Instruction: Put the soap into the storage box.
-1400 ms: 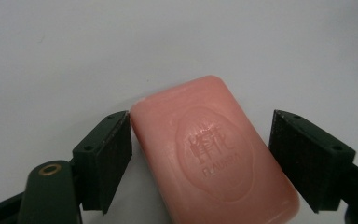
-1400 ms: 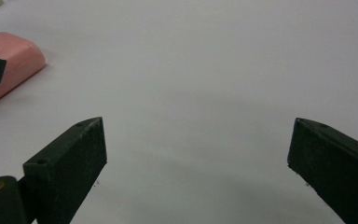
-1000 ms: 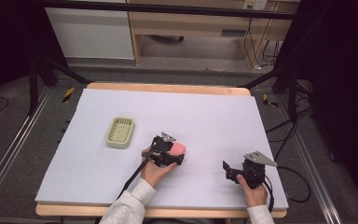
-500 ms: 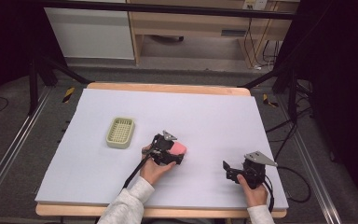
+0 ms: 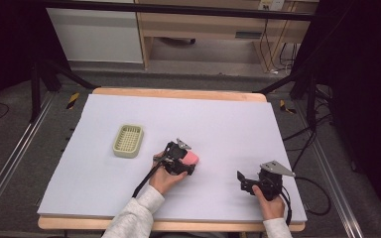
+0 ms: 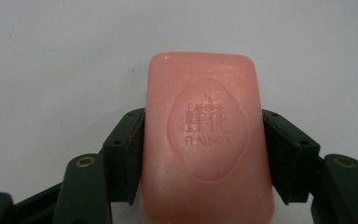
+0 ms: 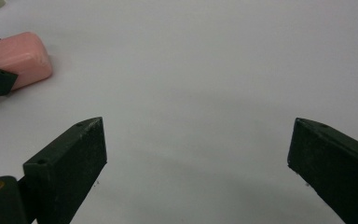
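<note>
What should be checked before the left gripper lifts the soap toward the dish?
1. Grip: the left gripper has just been closing, and its pads now press both long sides of the soap. Ok.
2. Centring: soap sits midway between the jaws, stamped face up. Ok.
3. Soap off the mat: it looks to be lying flat on it. Not ok yet.
4. Dish: sits left of and beyond the soap, nothing in it. Ok.
5. Path to the dish: bare mat between them. Ok.
6. Right gripper: jaws wide apart over bare mat, well off to the right. Ok.
</note>
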The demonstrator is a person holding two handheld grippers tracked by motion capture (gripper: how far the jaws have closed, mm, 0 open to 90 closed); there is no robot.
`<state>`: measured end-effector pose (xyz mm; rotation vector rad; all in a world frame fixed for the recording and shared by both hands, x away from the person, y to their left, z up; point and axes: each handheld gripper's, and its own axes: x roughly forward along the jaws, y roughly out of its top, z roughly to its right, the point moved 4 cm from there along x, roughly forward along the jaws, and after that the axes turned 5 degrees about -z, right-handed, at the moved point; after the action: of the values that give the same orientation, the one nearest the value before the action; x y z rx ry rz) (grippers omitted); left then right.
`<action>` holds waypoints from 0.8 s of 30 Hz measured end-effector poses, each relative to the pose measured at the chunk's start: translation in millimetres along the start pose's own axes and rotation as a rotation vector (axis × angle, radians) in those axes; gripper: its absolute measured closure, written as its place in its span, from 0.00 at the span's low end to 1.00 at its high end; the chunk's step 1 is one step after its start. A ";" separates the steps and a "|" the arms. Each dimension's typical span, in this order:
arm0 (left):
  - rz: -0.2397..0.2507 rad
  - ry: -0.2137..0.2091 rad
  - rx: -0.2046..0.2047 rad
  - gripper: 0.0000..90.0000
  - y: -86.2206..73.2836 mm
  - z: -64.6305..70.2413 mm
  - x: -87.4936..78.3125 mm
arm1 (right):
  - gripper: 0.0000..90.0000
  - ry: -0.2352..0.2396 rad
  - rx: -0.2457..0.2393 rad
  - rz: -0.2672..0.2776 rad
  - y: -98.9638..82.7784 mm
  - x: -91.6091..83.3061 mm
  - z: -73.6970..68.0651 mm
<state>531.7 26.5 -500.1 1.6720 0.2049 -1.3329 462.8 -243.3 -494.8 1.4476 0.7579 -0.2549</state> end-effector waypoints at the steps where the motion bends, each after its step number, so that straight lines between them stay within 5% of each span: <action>1: -0.001 -0.001 0.001 0.41 0.0 -0.1 -0.1 | 0.05 -0.001 0.000 -0.001 0.0 0.1 0.1; 12: -0.001 -0.016 -0.008 0.41 0.3 -3.6 -4.0 | 0.05 0.001 0.000 0.002 0.3 -0.3 0.3; 24: 0.039 -0.024 -0.009 0.41 -0.7 -10.6 -33.6 | 0.05 0.004 0.005 0.004 0.3 -0.9 0.8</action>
<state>525.2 48.4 -473.3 1.6439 0.1631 -1.3205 462.5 -244.3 -494.1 1.4550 0.7574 -0.2510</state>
